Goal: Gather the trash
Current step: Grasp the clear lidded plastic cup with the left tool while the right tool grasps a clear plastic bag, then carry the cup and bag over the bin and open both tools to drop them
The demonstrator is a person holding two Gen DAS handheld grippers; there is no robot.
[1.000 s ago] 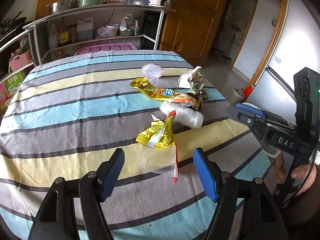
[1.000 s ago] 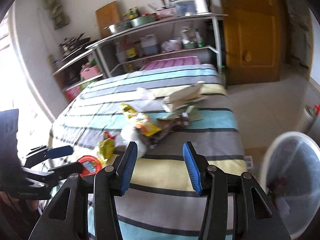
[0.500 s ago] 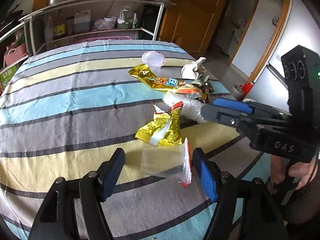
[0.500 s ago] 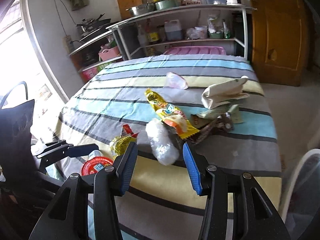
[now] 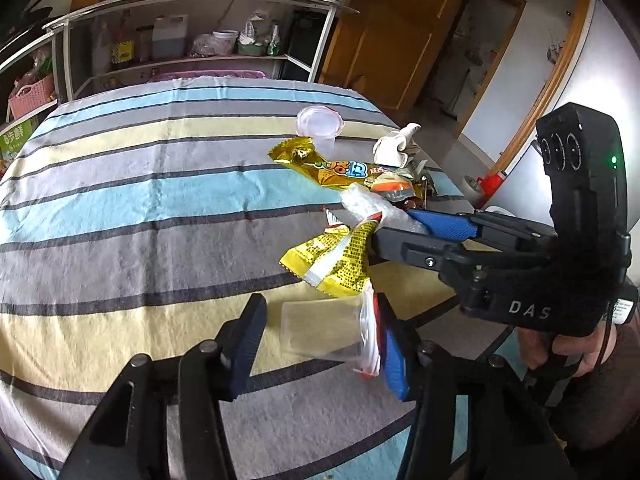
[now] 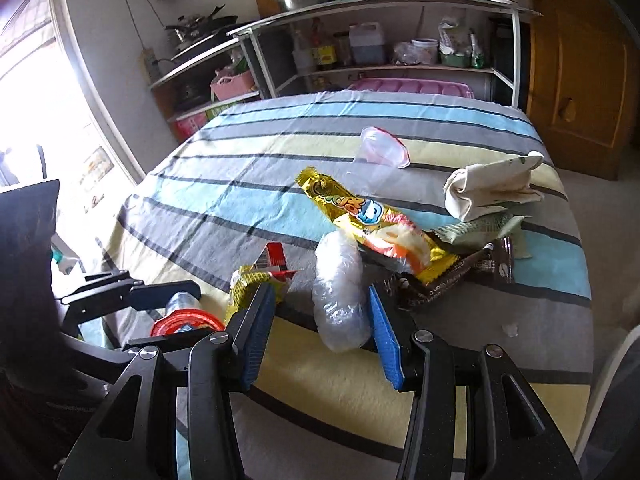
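Observation:
Trash lies on the striped tablecloth [image 5: 120, 208]. A clear plastic cup with a red lid [image 5: 328, 330] lies on its side between the fingers of my open left gripper [image 5: 320, 336]; the right finger touches the lid. The cup's red lid also shows in the right wrist view [image 6: 187, 321]. My open right gripper [image 6: 322, 320] straddles a crumpled clear plastic wad [image 6: 340, 292], which also shows in the left wrist view [image 5: 370, 208]. A yellow wrapper [image 5: 336, 260] lies between the two grippers.
A gold snack wrapper [image 6: 368, 220], a brown wrapper [image 6: 460, 272], a green wrapper [image 6: 480, 228], a folded white paper bag [image 6: 492, 190] and a second clear cup [image 6: 382, 148] lie farther on. A white bin rim [image 6: 612, 380] stands right of the table. Metal shelves [image 6: 380, 32] stand behind.
Both grippers have moved forward. The cup now sits between the left fingers, which have narrowed around it. The plastic wad now sits between the right fingers.

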